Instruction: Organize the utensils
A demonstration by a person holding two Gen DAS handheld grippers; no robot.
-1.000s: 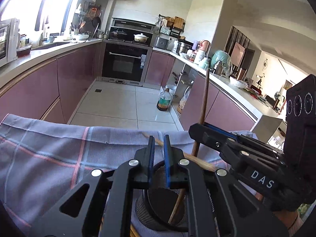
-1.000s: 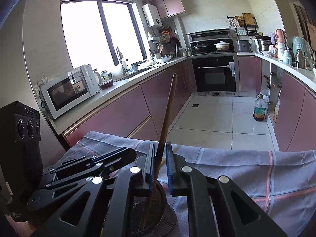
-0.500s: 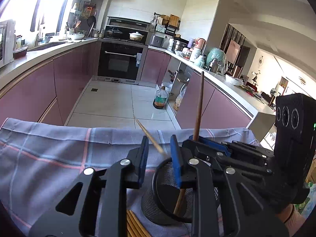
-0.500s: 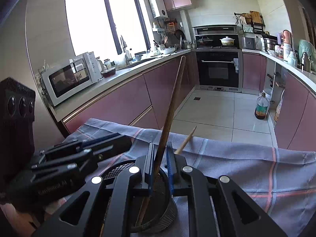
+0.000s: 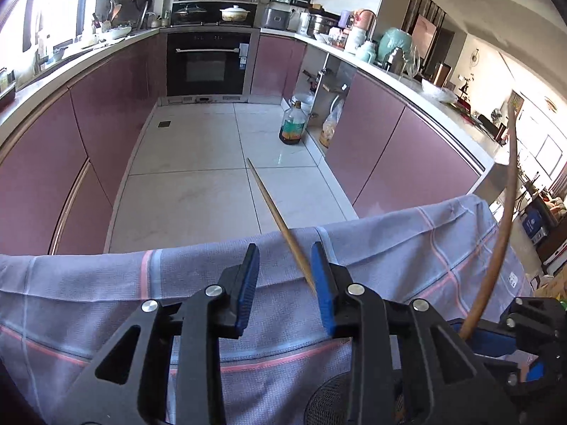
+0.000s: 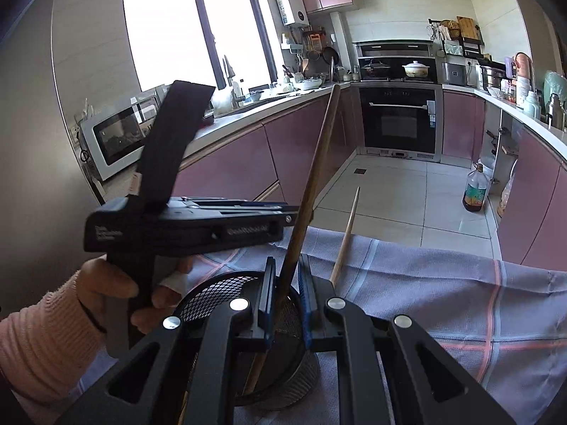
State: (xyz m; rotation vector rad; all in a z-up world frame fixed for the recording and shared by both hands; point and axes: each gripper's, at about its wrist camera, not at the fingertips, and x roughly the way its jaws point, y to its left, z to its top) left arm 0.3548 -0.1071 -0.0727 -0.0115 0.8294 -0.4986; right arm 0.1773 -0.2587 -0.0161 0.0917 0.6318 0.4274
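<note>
Our right gripper (image 6: pixel 286 297) clamps a dark wooden utensil handle (image 6: pixel 312 191) standing in the mesh holder (image 6: pixel 212 292). Our left gripper (image 5: pixel 283 283) stands parted beside a light, stiff, slippery chopstick (image 5: pixel 276 217); we would grip mid-shaft.

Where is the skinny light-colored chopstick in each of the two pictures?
Left wrist view: the light chopstick slants up across the middle, its lower end against the right blue pad of the left gripper.
Right wrist view: it stands just right of centre, beside the dark stick held in the right gripper.
Shared landmark: the oil bottle on the floor.
</note>
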